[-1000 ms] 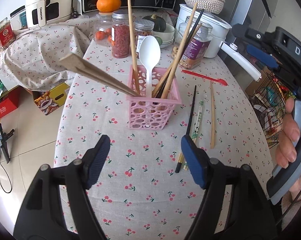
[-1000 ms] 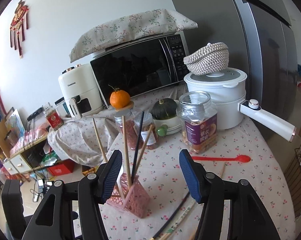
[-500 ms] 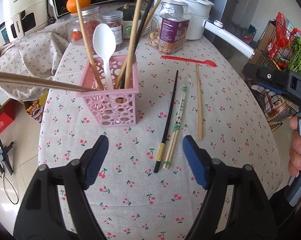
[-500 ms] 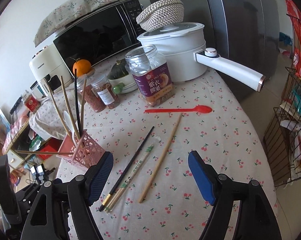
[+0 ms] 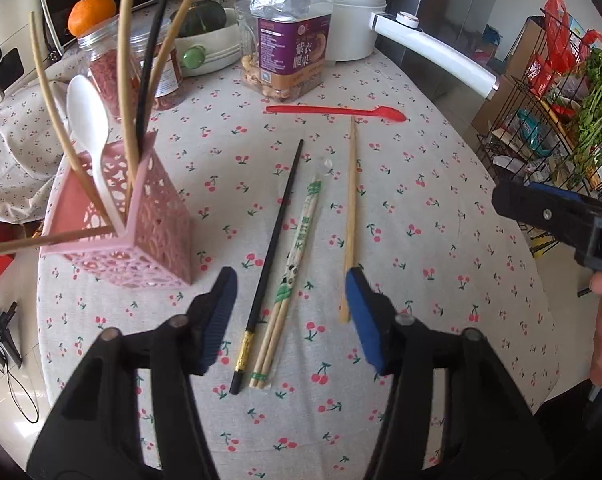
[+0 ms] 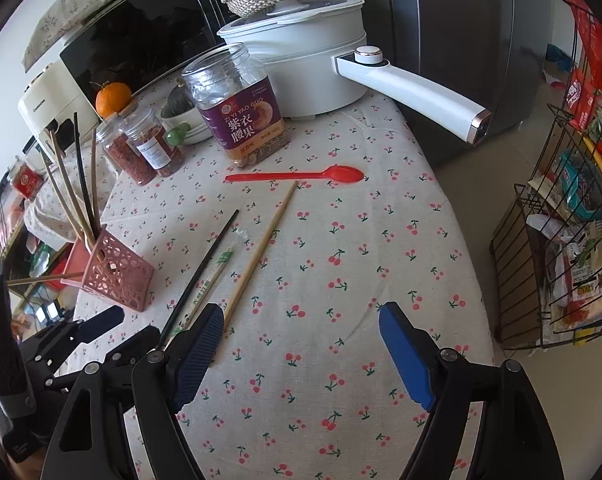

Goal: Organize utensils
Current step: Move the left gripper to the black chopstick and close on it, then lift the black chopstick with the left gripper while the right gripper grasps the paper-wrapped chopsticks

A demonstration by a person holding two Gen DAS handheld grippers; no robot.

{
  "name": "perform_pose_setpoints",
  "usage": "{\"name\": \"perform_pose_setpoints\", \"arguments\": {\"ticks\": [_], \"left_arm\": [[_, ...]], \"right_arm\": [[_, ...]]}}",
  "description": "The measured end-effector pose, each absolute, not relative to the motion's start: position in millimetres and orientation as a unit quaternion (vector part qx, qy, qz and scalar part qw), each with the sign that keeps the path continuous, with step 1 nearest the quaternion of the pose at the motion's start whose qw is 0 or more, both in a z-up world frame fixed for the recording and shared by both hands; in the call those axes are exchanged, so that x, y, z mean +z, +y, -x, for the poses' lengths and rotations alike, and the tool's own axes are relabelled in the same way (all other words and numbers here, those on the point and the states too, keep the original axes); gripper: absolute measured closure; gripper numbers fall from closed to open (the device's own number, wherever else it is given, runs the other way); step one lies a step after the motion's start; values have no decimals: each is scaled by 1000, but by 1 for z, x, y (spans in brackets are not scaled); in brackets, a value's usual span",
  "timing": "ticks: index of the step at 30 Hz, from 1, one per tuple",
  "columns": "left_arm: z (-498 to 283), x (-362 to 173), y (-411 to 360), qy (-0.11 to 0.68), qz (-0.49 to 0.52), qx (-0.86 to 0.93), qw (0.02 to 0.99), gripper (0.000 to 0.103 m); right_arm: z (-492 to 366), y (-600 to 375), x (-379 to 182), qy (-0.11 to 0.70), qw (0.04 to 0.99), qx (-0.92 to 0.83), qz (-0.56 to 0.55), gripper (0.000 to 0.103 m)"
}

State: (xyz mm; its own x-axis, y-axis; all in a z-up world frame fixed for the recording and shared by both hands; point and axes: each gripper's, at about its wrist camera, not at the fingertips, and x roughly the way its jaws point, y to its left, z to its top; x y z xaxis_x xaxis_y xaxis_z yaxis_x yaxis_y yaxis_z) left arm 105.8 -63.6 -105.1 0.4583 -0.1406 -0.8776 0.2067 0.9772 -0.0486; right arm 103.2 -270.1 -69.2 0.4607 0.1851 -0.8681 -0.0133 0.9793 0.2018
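Note:
A pink perforated holder (image 5: 141,236) (image 6: 119,276) stands at the table's left, holding several chopsticks and a white spoon (image 5: 87,120). On the cloth lie a black chopstick (image 5: 273,240) (image 6: 201,272), a paper-wrapped pair of chopsticks (image 5: 295,272) (image 6: 209,280), a single wooden chopstick (image 5: 351,208) (image 6: 261,248) and a red spoon (image 5: 337,111) (image 6: 297,176). My left gripper (image 5: 291,312) is open, low over the near ends of the black and wrapped chopsticks. My right gripper (image 6: 301,344) is open and empty above bare cloth, right of the wooden chopstick.
At the table's back stand a purple-labelled nut jar (image 5: 287,40) (image 6: 237,108), two red-filled jars (image 6: 141,148), a white pot with a long handle (image 6: 405,88), an orange (image 5: 91,8) and a microwave. A wire rack of groceries (image 6: 573,220) stands right of the table.
Both grippers have moved forward and down toward the loose chopsticks. The left one now hangs close over the black and wrapped chopsticks. Both stayed open.

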Motion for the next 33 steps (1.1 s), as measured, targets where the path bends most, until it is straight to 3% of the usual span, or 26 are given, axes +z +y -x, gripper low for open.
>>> {"name": "perform_pose_setpoints", "arguments": {"ticks": [3, 8, 21, 23, 33], "left_arm": [[-134, -114, -73, 530, -13, -95, 843, 76], [-174, -129, -87, 548, -26, -71, 833, 86], [-213, -162, -93, 591, -47, -52, 803, 87], [-213, -162, -92, 589, -45, -61, 805, 92], [-159, -130, -87, 554, -33, -88, 827, 97]], "right_arm": [[-108, -282, -63, 512, 851, 55, -99, 21], [-112, -293, -63, 516, 849, 51, -103, 20], [-117, -307, -71, 533, 833, 61, -135, 20], [-118, -308, -72, 535, 832, 57, -135, 20], [-120, -304, -76, 541, 829, 53, -132, 20]]}}
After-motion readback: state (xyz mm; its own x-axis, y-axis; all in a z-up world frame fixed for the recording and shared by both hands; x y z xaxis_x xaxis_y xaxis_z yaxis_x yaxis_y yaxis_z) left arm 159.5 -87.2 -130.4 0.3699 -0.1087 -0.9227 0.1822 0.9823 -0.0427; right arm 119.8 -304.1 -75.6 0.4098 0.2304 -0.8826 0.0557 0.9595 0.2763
